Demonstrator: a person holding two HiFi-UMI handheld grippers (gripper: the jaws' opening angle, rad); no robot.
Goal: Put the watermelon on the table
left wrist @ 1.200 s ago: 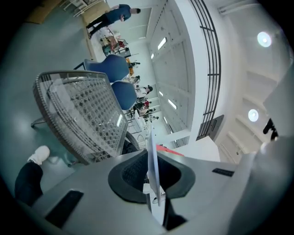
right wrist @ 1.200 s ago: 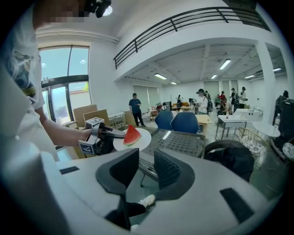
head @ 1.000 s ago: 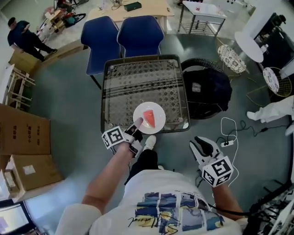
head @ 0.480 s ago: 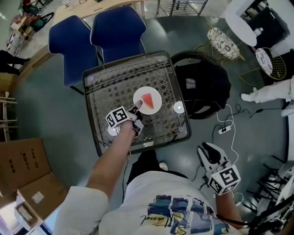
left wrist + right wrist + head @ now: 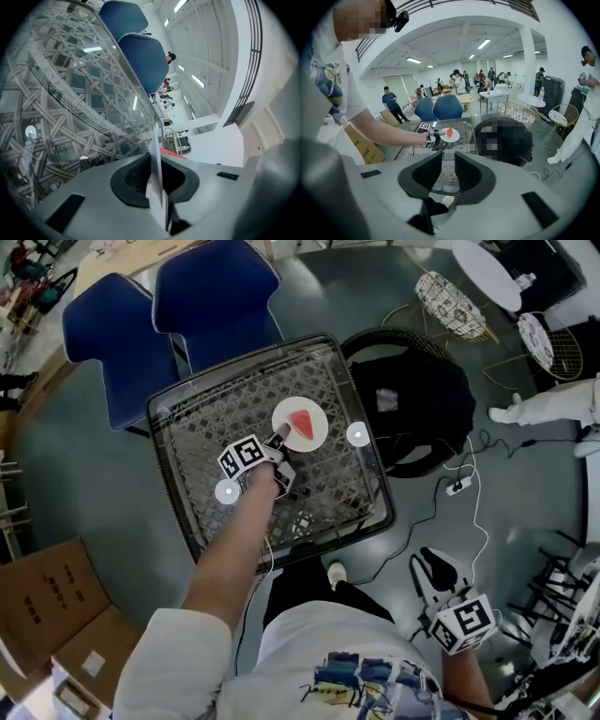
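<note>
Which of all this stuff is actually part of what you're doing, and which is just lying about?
In the job: watermelon slice; white plate under it; left gripper, jaws shut on the plate's rim; glass-topped table.

Lying about: blue chairs; black bag; cardboard boxes; wire baskets; right gripper, jaws open and empty.

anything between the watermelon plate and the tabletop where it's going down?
Nothing visible. The left tool grips the plate carrying the watermelon over the table; no object shows on the glass around it.
</note>
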